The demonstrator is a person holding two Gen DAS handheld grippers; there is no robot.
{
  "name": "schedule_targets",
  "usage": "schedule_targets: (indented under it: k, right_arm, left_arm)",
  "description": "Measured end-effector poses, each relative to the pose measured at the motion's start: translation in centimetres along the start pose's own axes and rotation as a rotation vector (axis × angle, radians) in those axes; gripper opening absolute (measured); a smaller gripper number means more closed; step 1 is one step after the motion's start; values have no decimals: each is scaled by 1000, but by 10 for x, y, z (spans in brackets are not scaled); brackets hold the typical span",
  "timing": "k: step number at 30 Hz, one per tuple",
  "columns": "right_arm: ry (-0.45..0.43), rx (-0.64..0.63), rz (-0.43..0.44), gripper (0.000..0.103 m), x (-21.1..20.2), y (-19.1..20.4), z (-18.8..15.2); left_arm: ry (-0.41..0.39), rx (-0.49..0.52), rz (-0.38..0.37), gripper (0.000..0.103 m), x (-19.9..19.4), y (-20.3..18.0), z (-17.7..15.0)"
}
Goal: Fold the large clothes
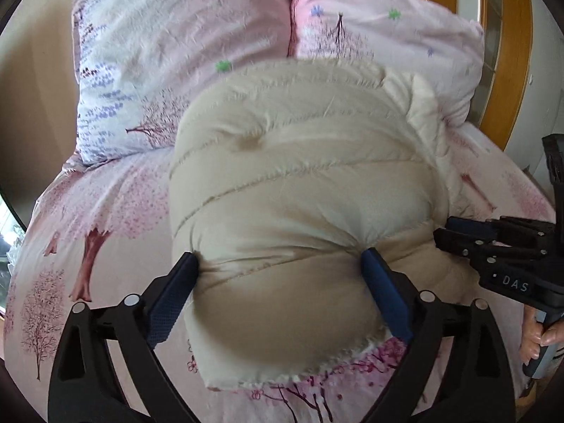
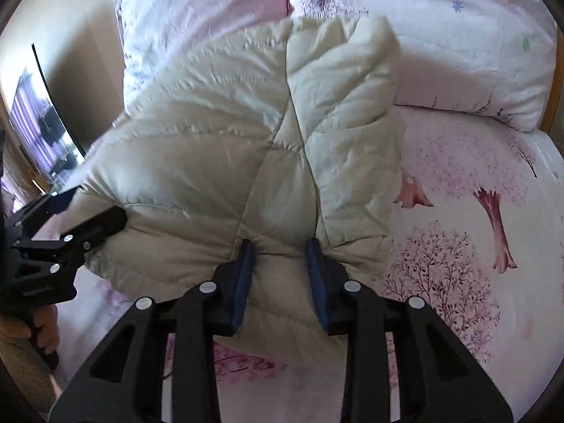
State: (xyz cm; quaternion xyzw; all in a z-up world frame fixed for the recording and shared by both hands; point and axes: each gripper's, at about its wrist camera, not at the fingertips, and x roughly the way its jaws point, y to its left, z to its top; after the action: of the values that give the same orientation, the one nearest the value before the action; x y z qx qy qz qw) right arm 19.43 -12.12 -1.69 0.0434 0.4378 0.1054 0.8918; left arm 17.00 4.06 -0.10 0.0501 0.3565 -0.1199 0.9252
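Left wrist view looks down on a cream quilted puffer jacket (image 1: 303, 218), bunched into a thick bundle on the bed's pink tree-print sheet (image 1: 105, 218). The left gripper (image 1: 282, 261) has its blue-padded fingers (image 1: 171, 303) spread wide, each pad pressed into the near end of the bundle so that the padding bulges between them — a broad squeeze on a fat fold of the jacket. At the right edge of this view the right gripper (image 1: 454, 234) reaches in from the side, its tips against the jacket's edge, with the person's hand (image 1: 543, 338) on its handle below. Behind the bundle lie two floral pillows (image 1: 183, 35), and a wooden bed frame (image 1: 514, 70) curves past at the upper right. Right wrist view shows the right gripper (image 2: 282, 268) with its fingers (image 2: 317, 282) much closer together, pinching a narrower ridge of the cream fabric at the jacket's near edge; a seam runs up from that pinch. The left gripper (image 2: 102, 215) enters from the left here, its dark tip touching the jacket's side, well apart from the right one. A dark screen (image 2: 42, 130) stands by the wall at far left.
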Motion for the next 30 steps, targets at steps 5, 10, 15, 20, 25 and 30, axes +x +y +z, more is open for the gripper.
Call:
schedule_targets:
  k: [5, 10, 15, 20, 25, 30]
  right_arm:
    - [-5, 63, 116, 46, -16, -17, 17]
    - [-140, 305, 143, 69, -28, -75, 68]
    - [-110, 488, 155, 68, 13, -113, 109]
    - [-43, 526, 151, 18, 53, -115, 116]
    - [55, 573, -6, 16, 76, -117, 106]
    - [70, 489, -60, 39, 66, -106, 109]
  left_arm:
    - [-12, -14, -2, 101, 7, 3, -5]
    - [-41, -37, -29, 102, 4, 7, -3]
    - [-48, -37, -20, 102, 2, 6, -3]
    - [-57, -32, -17, 102, -2, 4, -2]
    - [-101, -26, -41, 102, -11, 1, -1]
    - [-86, -32, 2, 102, -9, 0, -2]
